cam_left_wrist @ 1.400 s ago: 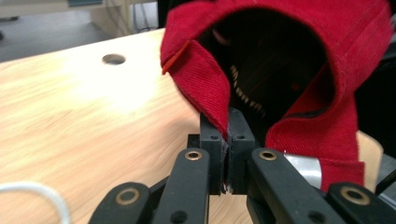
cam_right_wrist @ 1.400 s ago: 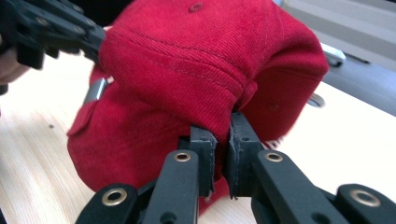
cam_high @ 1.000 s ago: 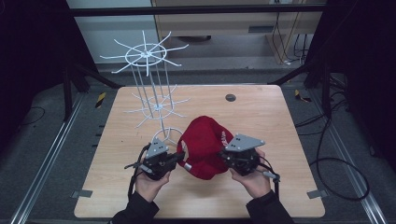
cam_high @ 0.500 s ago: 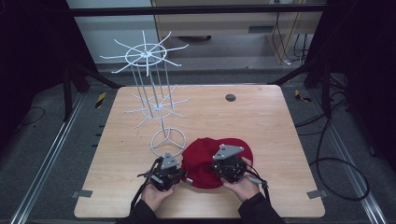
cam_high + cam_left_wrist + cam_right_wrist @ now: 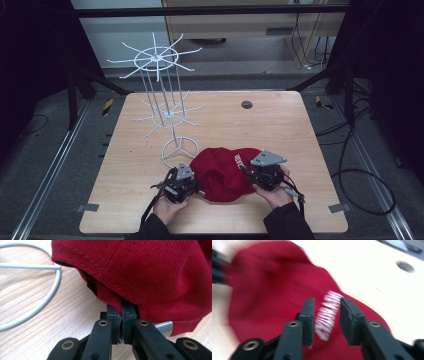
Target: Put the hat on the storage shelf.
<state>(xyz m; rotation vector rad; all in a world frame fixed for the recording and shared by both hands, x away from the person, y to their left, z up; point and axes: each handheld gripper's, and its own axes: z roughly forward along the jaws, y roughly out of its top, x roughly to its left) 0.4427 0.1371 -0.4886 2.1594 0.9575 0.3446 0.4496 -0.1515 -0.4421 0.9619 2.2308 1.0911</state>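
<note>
A red cap (image 5: 222,172) with white lettering lies on the wooden table (image 5: 280,125) near its front edge. My left gripper (image 5: 196,187) is at the cap's left side, shut on the rear edge of the cap (image 5: 150,270) beside a silver buckle (image 5: 165,327); the jaws (image 5: 122,315) pinch the fabric. My right gripper (image 5: 246,170) is at the cap's right side. In the blurred right gripper view its jaws (image 5: 327,312) have just been opening and stand apart over the lettering of the cap (image 5: 269,290), with no pad pressing on it.
A white wire rack (image 5: 160,90) with spoked arms stands at the back left, its ring base (image 5: 179,150) just behind the cap's left edge and close to the left gripper's jaws as a wire ring (image 5: 50,292). A round hole (image 5: 246,104) is in the table farther back.
Both hands came down and toward the front edge, and the cap went from raised to lying on the table. The right gripper's jaws opened and it shifted right.
</note>
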